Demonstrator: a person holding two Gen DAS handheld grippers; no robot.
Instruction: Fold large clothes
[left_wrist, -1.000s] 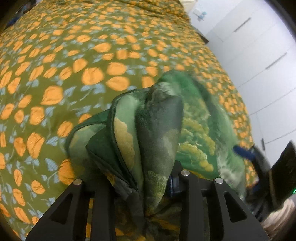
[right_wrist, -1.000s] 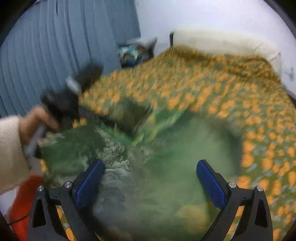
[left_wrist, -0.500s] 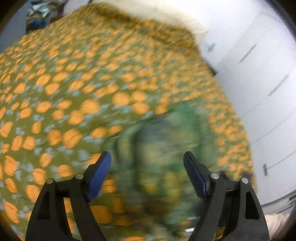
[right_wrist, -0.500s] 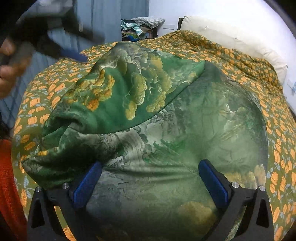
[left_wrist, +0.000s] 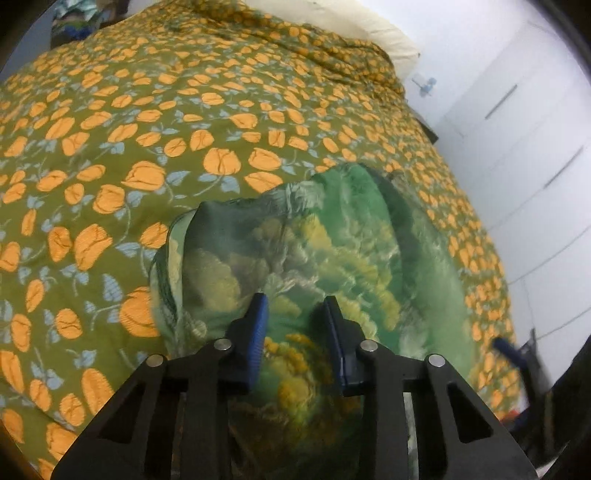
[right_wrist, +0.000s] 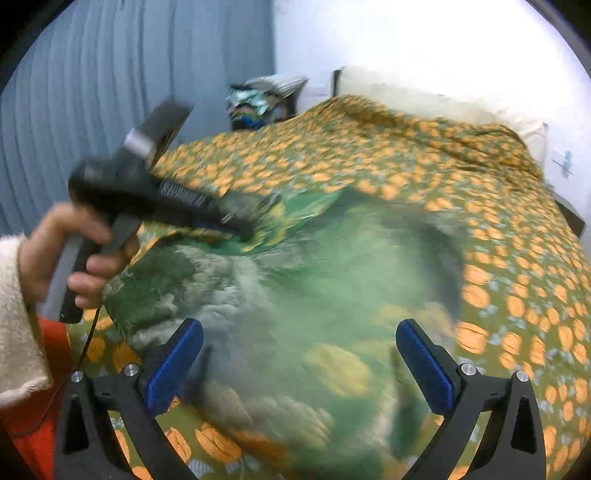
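Green satin cloth (left_wrist: 332, 258), printed with yellow trees and pale clouds, lies bunched on a bed (left_wrist: 147, 129) covered by an olive quilt with orange flowers. In the left wrist view, the left gripper (left_wrist: 295, 314) points down at the near part of the cloth. Its blue-padded jaws are narrowing, with a ridge of the fabric between them, but whether the pads already press it cannot be told. In the right wrist view, the right gripper (right_wrist: 299, 354) hovers over the blurred cloth with its jaws spread wide, holding nothing. A hand (right_wrist: 70, 258) in a cream fleece sleeve grips the left tool's handle at the left. A cream pillow (right_wrist: 424, 96) rests at the head of the bed.
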